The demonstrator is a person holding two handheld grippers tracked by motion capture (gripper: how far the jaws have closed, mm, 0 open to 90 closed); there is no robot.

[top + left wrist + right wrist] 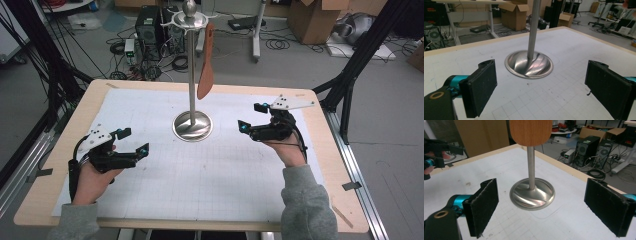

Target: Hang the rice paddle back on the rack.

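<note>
Both grippers hang empty beside the stand, spatula on its hook.

Your left gripper [134, 141], fingers released, sits toward the surface's [55, 165] left edge; the polished steel pole stand with round domed base [192, 126] stands mid-surface, its flat reddish-brown wooden spatula [206, 65] hanging above and ahead of your right gripper [251, 118], fingers likewise spread. Reach crookedly and you may knock the pole, swinging the spatula off.

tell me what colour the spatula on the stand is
Reddish-brown wood; the spatula shows best in the high view, hanging from the stand.
</note>
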